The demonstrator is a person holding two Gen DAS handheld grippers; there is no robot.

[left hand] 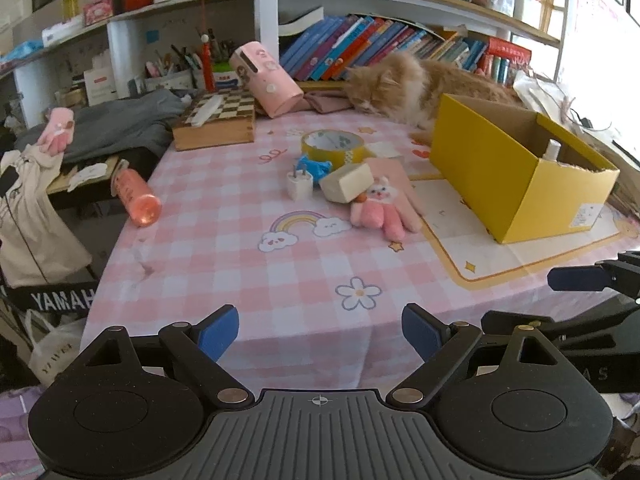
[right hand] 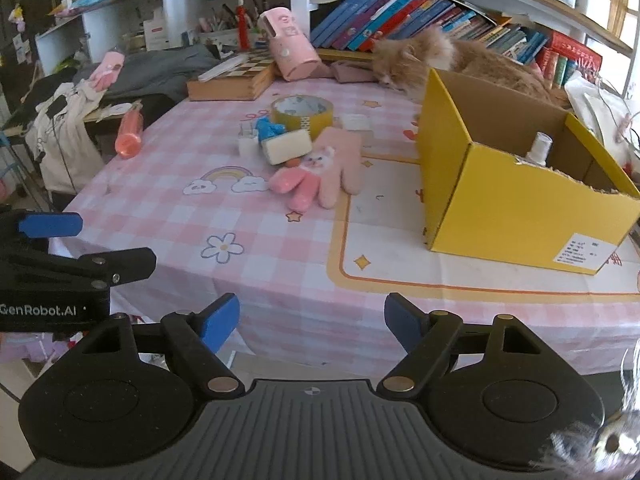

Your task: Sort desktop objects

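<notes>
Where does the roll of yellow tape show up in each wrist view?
Left wrist: the yellow tape roll lies just above centre, behind the white plug.
Right wrist: the roll sits upper centre, left of the yellow box.
Shared landmark: the cat behind the box.

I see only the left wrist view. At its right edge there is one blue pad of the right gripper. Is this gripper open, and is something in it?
Observer: It is open. The right wrist view shows both pads of the right gripper well apart, with only the tablecloth showing between them.
Operator: Thank you. In the yellow box I see only a small white top. What is it?
Observer: It is a small pale bottle with a cap. It stands upright just behind the torn near wall of the yellow box. The floor of the box is hidden in this view too.
</notes>
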